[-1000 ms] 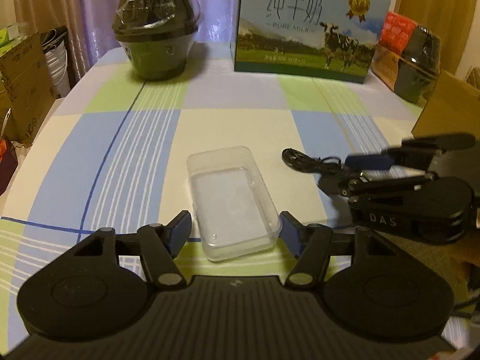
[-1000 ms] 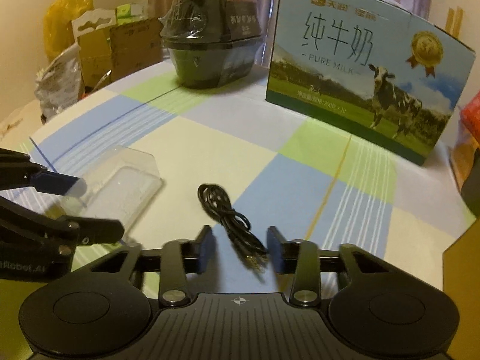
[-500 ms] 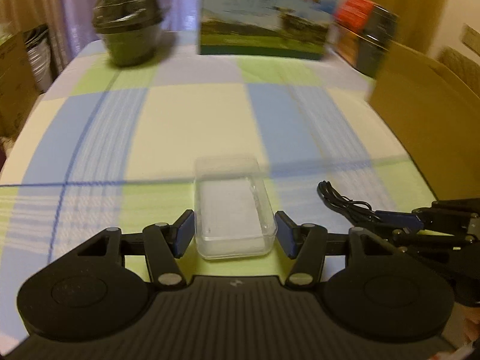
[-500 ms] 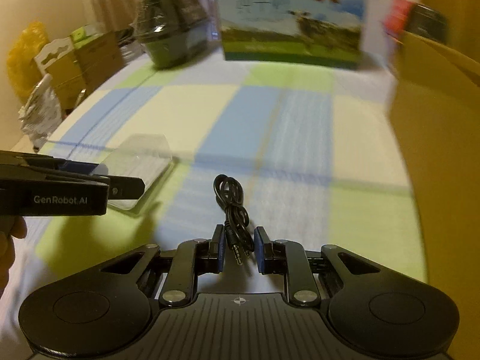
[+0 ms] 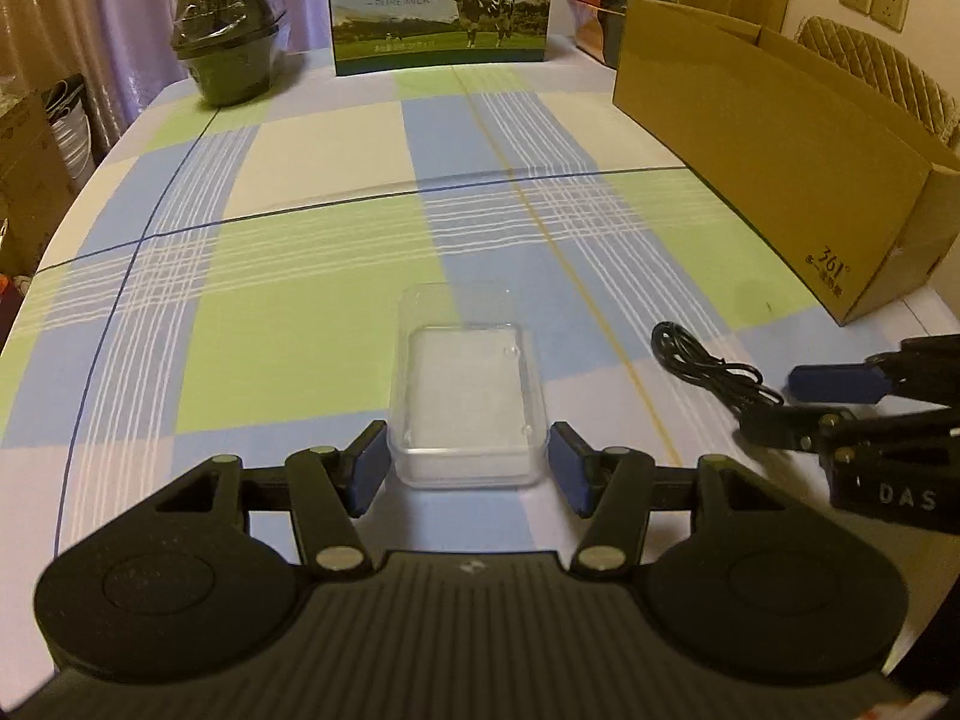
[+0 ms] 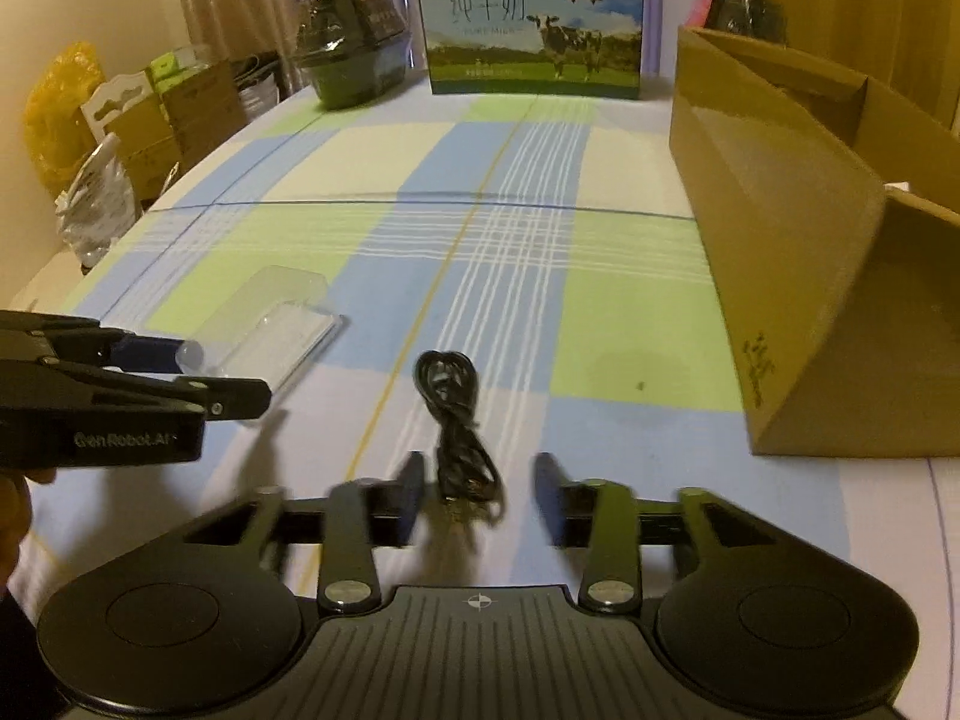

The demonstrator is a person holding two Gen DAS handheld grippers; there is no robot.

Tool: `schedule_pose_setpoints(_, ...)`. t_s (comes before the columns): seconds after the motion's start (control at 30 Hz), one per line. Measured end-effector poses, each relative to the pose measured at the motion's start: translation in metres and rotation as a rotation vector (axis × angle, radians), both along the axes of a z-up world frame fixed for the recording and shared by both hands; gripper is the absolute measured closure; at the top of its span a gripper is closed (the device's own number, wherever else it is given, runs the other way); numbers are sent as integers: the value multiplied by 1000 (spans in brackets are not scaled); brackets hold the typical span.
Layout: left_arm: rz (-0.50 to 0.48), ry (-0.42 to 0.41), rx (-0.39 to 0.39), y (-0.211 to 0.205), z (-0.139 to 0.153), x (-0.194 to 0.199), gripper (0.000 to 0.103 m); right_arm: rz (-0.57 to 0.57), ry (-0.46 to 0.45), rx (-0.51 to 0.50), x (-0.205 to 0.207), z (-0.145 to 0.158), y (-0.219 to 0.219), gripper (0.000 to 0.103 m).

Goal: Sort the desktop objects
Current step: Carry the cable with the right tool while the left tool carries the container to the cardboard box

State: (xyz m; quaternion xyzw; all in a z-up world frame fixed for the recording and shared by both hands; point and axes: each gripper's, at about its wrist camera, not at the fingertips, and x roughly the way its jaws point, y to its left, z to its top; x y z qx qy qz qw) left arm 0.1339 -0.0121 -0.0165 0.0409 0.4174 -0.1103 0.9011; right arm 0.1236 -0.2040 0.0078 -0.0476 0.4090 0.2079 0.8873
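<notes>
Left wrist view: the left gripper (image 5: 467, 473) is bracketing the clear plastic box (image 5: 467, 401) near the desk's near edge, fingers wide, barely apart from its walls. Right wrist view: the right gripper (image 6: 477, 498) is standing spread around the black cable (image 6: 457, 426), not gripping.

Milk carton (image 5: 443, 0) upright at far table edge, black wrapped pot (image 5: 228, 54) left.
</notes>
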Motion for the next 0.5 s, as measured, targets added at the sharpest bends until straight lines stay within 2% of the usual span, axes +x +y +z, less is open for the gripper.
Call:
schedule_pose_setpoints(0.13,11,-33,-8,3,2,2,45,13,-9,5,-2,-4,0,57)
schedule_pose_setpoints(0.33,30,-20,-56,6,-2,10,39,85,-56,-19,4,-10,9,57)
schedule_pose_setpoints(0.5,27,-16,-71,6,-4,11,39,97,-35,9,10,-15,9,58)
